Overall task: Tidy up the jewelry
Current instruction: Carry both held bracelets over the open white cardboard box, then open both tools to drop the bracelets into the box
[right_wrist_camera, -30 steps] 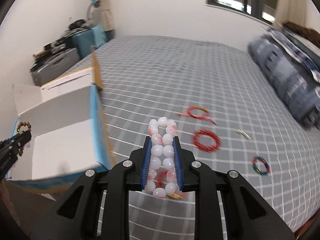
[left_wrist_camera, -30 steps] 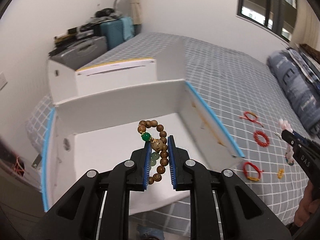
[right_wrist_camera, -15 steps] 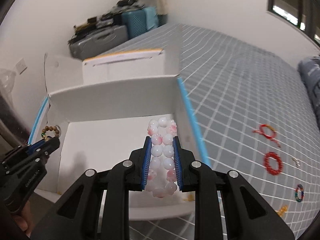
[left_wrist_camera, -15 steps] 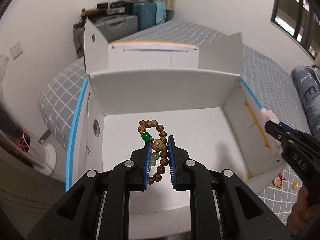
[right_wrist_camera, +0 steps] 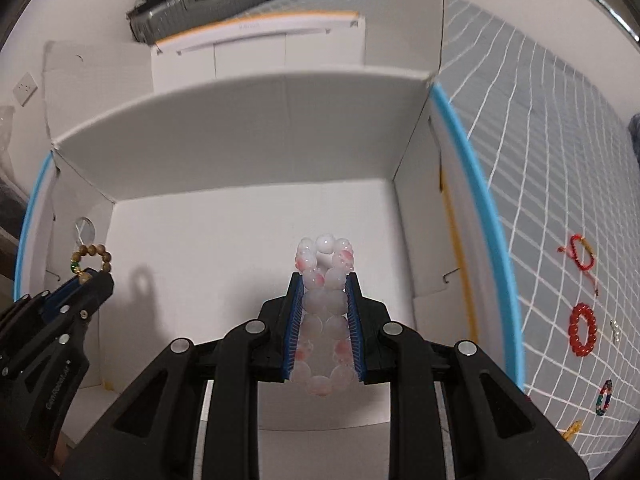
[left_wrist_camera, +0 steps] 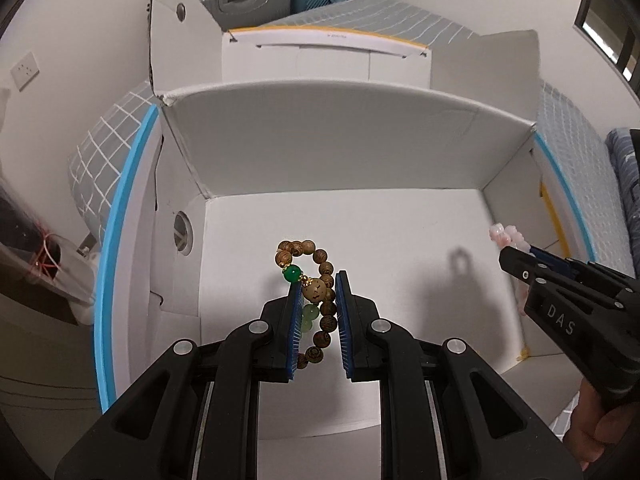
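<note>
Left tongs (left_wrist_camera: 317,286) clenched on wooden bracelet (left_wrist_camera: 310,276) — squeezed lengthwise | right tongs (right_wrist_camera: 323,286) clenched on pink bracelet (right_wrist_camera: 325,280) — likewise

Both claws are black plastic with silver screws and blue ribbed pads; right claw (left_wrist_camera: 505,245) lettered "DAS".

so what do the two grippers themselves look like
Both are matte black plastic with silver screw heads and open triangular cutouts. The left gripper and right gripper each carry ridged blue pads. White lettering marks their sides. No cables or sleeves show.
</note>
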{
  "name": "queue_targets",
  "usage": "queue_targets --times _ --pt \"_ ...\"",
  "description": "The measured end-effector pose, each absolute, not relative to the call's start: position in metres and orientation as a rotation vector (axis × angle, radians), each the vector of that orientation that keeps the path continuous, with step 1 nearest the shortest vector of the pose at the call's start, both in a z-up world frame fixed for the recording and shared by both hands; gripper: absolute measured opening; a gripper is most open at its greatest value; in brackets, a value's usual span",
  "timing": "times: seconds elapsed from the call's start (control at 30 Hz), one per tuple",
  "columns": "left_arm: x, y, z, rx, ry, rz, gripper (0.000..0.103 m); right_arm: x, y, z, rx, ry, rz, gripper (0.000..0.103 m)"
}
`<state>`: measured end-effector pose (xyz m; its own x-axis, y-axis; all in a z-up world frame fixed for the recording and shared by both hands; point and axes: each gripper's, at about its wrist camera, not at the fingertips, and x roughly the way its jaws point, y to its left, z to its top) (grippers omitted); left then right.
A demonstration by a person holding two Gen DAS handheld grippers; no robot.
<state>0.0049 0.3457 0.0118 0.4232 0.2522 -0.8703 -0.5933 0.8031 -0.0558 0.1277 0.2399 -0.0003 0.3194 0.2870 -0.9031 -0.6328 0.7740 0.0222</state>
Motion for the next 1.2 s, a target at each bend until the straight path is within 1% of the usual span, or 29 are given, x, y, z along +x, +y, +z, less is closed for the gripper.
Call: queue_targets --times 0.13,0.27,0.3,0.4,0.47,0.53,0.57,0.63,0.7,0.73,0.77,0.8,0.87,0.93,0.97,1.03,1.1,1.13,1.2 --pt "0.005 0.348 0.005 -0.395 1.027 0.546 0.016 0.133 0.244 -0.013 -0.354 1.151 0.618 0.02" --pt "0.003 0.348 0.004 -0.401 1.032 0.557 0.016 0.132 0.246 -0.021 -0.364 1.169 0.608 0.021" --pt "0.003 0.348 0.004 -0.396 1.037 0.561 0.016 0.132 0.246 -0.021 -0.359 1.174 0.605 0.023" --pt "0.003 0.347 0.005 -0.392 1.035 0.562 0.02 0.133 0.247 -0.021 -0.351 1.185 0.605 0.023" --pt "0.002 0.347 0.006 -0.39 1.029 0.561 0.02 0.131 0.248 -0.021 -0.361 1.185 0.61 0.023" --pt "0.0 0.346 0.008 -0.396 1.024 0.558 0.02 0.131 0.244 -0.018 -0.356 1.185 0.617 0.029" --pt "0.0 0.346 0.009 -0.396 1.022 0.561 0.026 0.13 0.244 -0.017 -0.354 1.18 0.622 0.032" --pt "-0.002 0.344 0.012 -0.386 1.013 0.565 0.034 0.128 0.243 -0.011 -0.347 1.166 0.635 0.044" --pt "-0.005 0.342 0.018 -0.38 0.991 0.567 0.045 0.126 0.242 -0.005 -0.35 1.149 0.634 0.048" --pt "-0.006 0.341 0.02 -0.377 0.983 0.568 0.049 0.125 0.241 -0.001 -0.351 1.141 0.637 0.054" --pt "-0.008 0.34 0.023 -0.373 0.971 0.57 0.06 0.124 0.24 0.003 -0.348 1.13 0.643 0.058" --pt "-0.009 0.339 0.026 -0.368 0.958 0.571 0.067 0.124 0.239 0.006 -0.345 1.123 0.645 0.064" --pt "-0.013 0.337 0.03 -0.354 0.938 0.582 0.07 0.122 0.237 0.015 -0.337 1.1 0.646 0.071" --pt "-0.014 0.336 0.033 -0.348 0.921 0.587 0.076 0.12 0.234 0.022 -0.327 1.078 0.635 0.081" --pt "-0.015 0.336 0.034 -0.346 0.912 0.591 0.08 0.119 0.234 0.025 -0.327 1.069 0.632 0.083" --pt "-0.018 0.336 0.037 -0.342 0.893 0.602 0.085 0.117 0.23 0.031 -0.322 1.05 0.633 0.09" --pt "-0.02 0.337 0.039 -0.342 0.878 0.61 0.091 0.117 0.226 0.037 -0.31 1.033 0.63 0.093" --pt "-0.02 0.337 0.04 -0.342 0.872 0.611 0.092 0.118 0.224 0.039 -0.304 1.028 0.626 0.095" --pt "-0.021 0.336 0.043 -0.342 0.862 0.606 0.097 0.119 0.22 0.042 -0.295 1.02 0.618 0.095"
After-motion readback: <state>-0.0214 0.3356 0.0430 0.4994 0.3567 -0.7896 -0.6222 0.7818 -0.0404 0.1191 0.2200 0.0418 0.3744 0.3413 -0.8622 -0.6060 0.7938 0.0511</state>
